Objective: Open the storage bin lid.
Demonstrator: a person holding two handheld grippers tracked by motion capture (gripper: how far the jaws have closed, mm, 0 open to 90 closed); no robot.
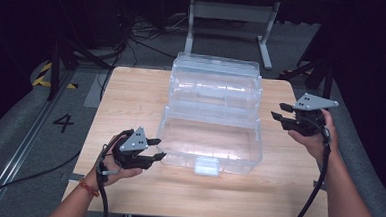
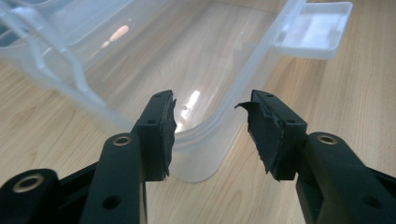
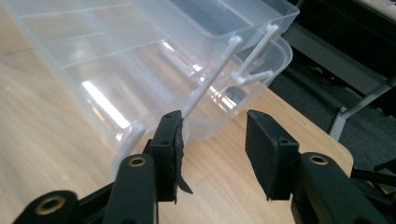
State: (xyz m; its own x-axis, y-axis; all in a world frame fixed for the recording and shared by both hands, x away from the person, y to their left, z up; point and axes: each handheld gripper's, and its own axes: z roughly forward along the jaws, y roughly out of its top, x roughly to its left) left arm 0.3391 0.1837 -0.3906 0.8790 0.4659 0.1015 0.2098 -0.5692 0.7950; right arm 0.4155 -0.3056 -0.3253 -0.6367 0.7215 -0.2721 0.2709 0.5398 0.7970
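Box: a clear plastic box [image 1: 210, 134] stands open on the middle of the bench [image 1: 131, 100], tiered trays stepped up toward the far edge; its latch [image 1: 207, 166] points at the near edge
Left gripper [image 1: 155, 150]: jaws spread, holding nothing; just beside the box's near left corner [image 2: 196, 158], apart from it
Right gripper [image 1: 280, 118]: jaws spread, empty; near the box's right side, close to the right edge; tray arms [image 3: 210, 84] ahead

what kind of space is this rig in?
Likely a lab or recording studio, not a home. A lone wooden table stands among dark surroundings, cables run over the grey floor, and the floor bears hazard tape and a painted 4.
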